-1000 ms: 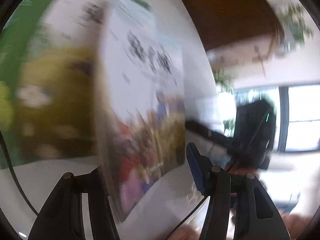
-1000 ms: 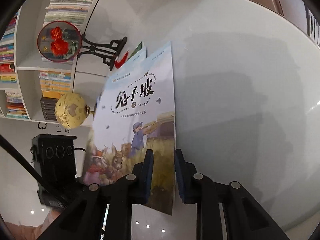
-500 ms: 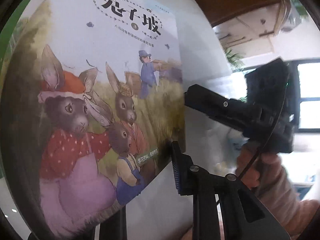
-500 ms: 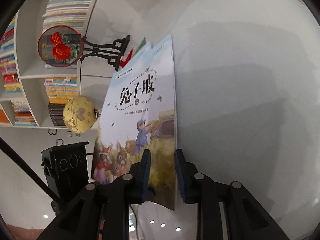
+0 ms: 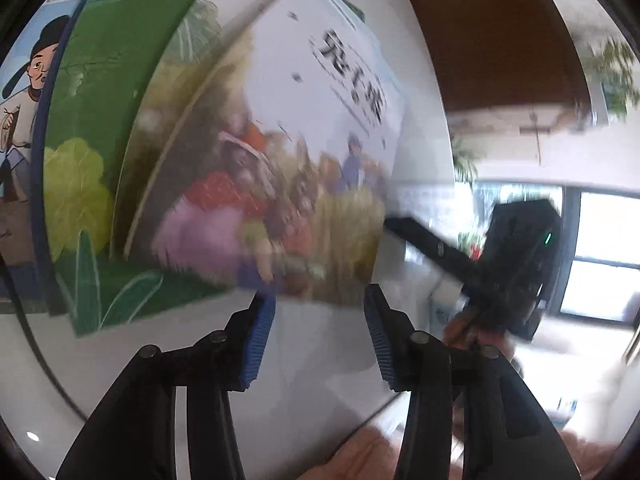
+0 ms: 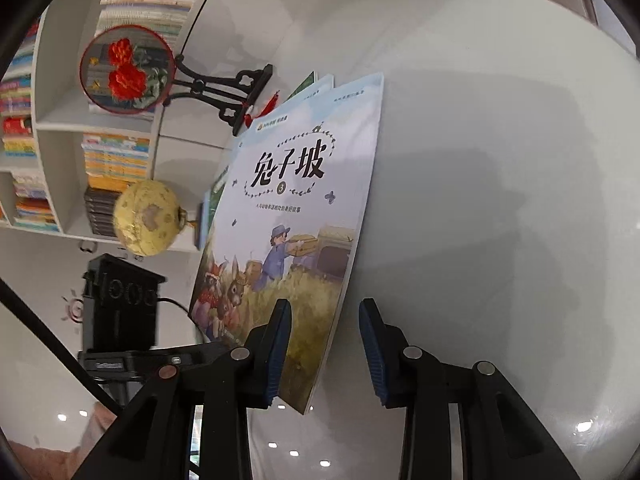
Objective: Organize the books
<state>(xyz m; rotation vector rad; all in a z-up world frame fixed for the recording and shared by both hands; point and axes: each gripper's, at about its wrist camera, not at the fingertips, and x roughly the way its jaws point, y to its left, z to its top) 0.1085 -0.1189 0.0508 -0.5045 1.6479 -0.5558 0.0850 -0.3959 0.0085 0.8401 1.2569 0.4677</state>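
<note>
A thin rabbit picture book (image 6: pixel 292 216) with a pale blue cover lies on the white table (image 6: pixel 500 200). Its near edge sits between the spread fingers of my right gripper (image 6: pixel 324 344), which is open around it. In the left wrist view the same book (image 5: pixel 288 168) is blurred and rests over a green book (image 5: pixel 108 128), with a blue book (image 5: pixel 24 92) at the far left. My left gripper (image 5: pixel 318 332) is open and empty just below the book's edge. The right gripper's body (image 5: pixel 516 264) shows at its right.
A red flower fan on a black stand (image 6: pixel 128 68) and a yellow globe (image 6: pixel 148 218) stand beyond the books. White shelves full of books (image 6: pixel 116 160) line the back. A window (image 5: pixel 600 248) and plants lie off to the right.
My right gripper has opened and let go of the rabbit book. My left gripper has drawn back from the book and the book now lies lower over the green one.
</note>
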